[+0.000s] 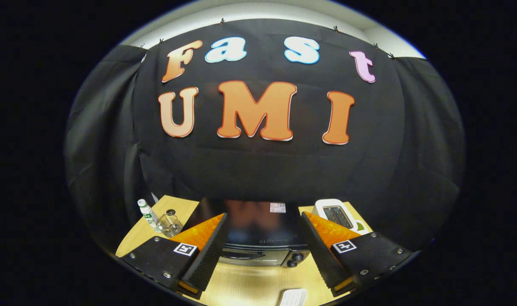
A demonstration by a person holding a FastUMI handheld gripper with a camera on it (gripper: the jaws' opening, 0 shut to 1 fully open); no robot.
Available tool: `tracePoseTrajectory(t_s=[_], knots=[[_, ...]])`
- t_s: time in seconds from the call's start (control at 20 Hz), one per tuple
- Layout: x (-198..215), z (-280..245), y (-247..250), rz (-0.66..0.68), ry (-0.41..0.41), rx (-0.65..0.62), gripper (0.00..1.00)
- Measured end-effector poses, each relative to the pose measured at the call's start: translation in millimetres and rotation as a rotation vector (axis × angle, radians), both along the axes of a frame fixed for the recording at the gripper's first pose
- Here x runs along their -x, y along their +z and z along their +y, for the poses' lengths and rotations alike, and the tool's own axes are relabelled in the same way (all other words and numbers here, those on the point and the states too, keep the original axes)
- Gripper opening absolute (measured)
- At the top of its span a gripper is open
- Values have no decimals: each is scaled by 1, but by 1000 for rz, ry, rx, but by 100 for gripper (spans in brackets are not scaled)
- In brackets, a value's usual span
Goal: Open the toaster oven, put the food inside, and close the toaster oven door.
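While the jaws stand wide apart holding nothing, toaster oven beyond on worktop, door shut, top label unreadable.

- A wooden table, light in tone, bears everything here.
- A small plastic bottle with a white cap stands upright at the table's far left corner.
- A clear glass jar sits just beside the bottle, touching or nearly so.
- A white pop-up toaster stands at the far right.
- A flat white object lies at the near edge; what it is cannot be told.
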State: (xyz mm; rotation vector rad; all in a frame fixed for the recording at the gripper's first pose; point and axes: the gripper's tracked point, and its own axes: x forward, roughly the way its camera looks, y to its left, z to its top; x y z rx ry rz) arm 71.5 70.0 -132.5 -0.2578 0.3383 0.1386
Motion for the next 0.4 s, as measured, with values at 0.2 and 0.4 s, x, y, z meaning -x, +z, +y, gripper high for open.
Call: tracePoseTrajectory(t_s=[0.2, 0.4], knots=[[-2, 11, 73, -99, 23, -19, 99], [6, 13, 134, -209, 36, -20, 99]])
